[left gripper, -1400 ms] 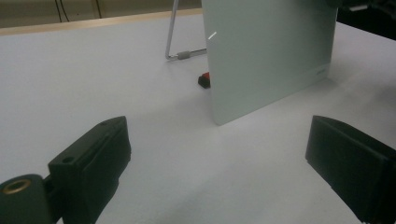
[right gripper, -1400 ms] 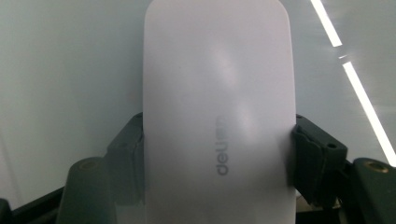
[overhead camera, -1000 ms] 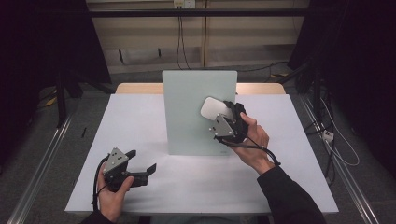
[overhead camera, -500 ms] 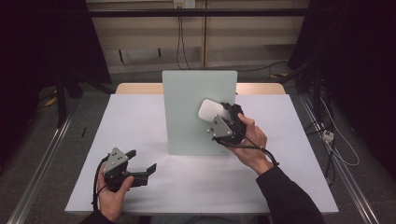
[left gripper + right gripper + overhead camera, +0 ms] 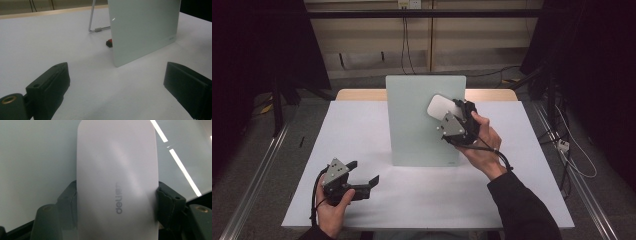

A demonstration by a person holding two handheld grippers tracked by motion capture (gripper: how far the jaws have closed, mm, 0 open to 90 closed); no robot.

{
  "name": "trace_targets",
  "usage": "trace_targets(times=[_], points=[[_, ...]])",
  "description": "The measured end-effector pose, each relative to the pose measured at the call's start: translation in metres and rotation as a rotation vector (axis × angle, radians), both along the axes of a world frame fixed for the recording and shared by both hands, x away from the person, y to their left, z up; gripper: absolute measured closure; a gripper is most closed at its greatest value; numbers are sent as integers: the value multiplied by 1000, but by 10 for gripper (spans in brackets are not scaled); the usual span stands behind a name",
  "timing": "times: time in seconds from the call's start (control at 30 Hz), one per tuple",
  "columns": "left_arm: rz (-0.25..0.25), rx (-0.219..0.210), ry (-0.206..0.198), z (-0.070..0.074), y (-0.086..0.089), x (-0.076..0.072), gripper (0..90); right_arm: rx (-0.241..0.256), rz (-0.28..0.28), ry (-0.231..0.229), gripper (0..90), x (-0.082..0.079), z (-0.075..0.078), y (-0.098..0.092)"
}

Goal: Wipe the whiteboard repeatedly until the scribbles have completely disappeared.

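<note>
In the right gripper view the two black jaws press on the long sides of a white board eraser [image 5: 117, 182], one jaw at each edge, with the grey "deli" lettering on its smooth back facing the camera. The eraser fills the span between the jaws, so the right gripper [image 5: 117, 202] is clamped on it with a medium gap. Behind the eraser lies the pale green face of a glass board [image 5: 37, 157], with two bright light streaks reflected on it at the upper right; whether the eraser actually touches the glass cannot be told from here.

From the high view the right gripper [image 5: 451, 117] is held up in the person's right hand [image 5: 479, 145], and the eraser [image 5: 439, 106] sits against the upper right part of the board [image 5: 412, 120], which stands nearly upright near the middle of the white table [image 5: 362, 130].

The left gripper [image 5: 116, 82] has its jaws spread wide, with nothing between them but bare table [image 5: 50, 45]. In the high view it [image 5: 364, 172] rests low over the near left of the table in the left hand [image 5: 332, 212], well apart from the board. Its own camera shows the board's lower corner [image 5: 145, 27] ahead, a thin metal stand leg [image 5: 92, 18] behind the board, and a small red and black foot [image 5: 109, 43] at its base
</note>
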State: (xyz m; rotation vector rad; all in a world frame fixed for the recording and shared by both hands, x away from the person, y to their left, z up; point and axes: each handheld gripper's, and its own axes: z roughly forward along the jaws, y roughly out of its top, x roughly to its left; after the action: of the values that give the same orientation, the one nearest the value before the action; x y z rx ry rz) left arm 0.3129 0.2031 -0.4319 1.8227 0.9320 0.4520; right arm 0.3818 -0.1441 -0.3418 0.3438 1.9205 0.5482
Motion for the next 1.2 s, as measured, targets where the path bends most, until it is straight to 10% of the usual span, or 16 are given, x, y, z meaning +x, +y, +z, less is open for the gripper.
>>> trace_targets(times=[0.53,0.87,1.2], points=[[-5,1,-2,0,0,0,64,-167,127,126,315,-35,-83,41],[-4,0,-2,0,0,0,64,-105,81,69,315,-22,-54,32],[-1,-6,-3,0,0,0,64,-158,125,117,315,-33,-79,41]])
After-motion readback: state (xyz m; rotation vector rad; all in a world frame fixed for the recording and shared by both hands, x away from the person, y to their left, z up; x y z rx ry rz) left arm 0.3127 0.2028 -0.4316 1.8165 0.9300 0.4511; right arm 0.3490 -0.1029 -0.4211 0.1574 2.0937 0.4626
